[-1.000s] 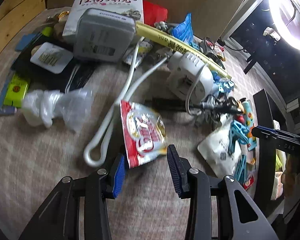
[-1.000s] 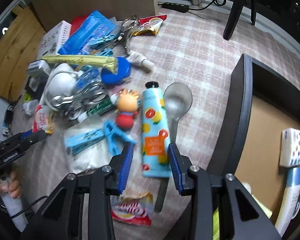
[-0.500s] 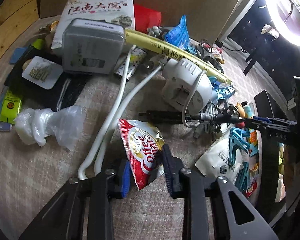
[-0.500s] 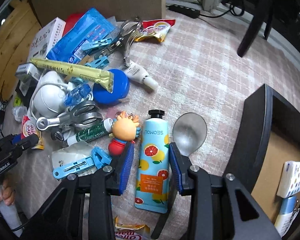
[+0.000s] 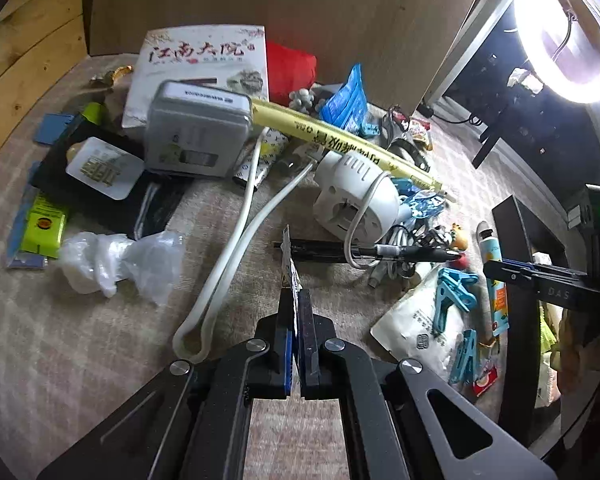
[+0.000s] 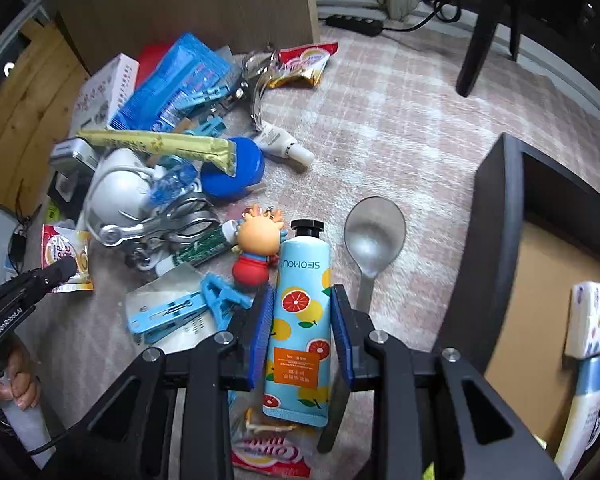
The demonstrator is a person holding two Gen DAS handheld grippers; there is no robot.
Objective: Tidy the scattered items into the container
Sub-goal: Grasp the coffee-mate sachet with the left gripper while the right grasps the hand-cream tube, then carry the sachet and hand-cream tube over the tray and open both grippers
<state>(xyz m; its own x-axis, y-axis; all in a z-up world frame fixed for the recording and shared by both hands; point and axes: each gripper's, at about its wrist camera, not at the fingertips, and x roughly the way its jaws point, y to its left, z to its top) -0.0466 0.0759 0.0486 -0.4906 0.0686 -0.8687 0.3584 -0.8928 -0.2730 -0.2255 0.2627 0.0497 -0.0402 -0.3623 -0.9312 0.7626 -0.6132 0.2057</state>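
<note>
My left gripper (image 5: 298,300) is shut on the red and white Coffee-mate sachet (image 5: 287,258), which stands edge-on above the cloth; the sachet also shows in the right wrist view (image 6: 66,254). My right gripper (image 6: 300,312) is open, its blue pads on either side of the light blue SEOMOU hand cream tube (image 6: 300,320) lying on the cloth. The black container (image 6: 548,248) stands to the right with a cardboard floor; a dotted white box (image 6: 594,320) and a tube lie inside.
A metal spoon (image 6: 374,236) lies right of the tube, a cartoon figurine (image 6: 256,248) and blue clips (image 6: 180,312) to its left. Further back are scissors, a blue lid, a white gadget (image 5: 352,196) with cables, a grey tin (image 5: 198,132), a book, a crumpled plastic bag (image 5: 116,260).
My left gripper closed on the sachet and lifted it edge-on. My right gripper moved forward along the hand cream tube, which now lies between its pads.
</note>
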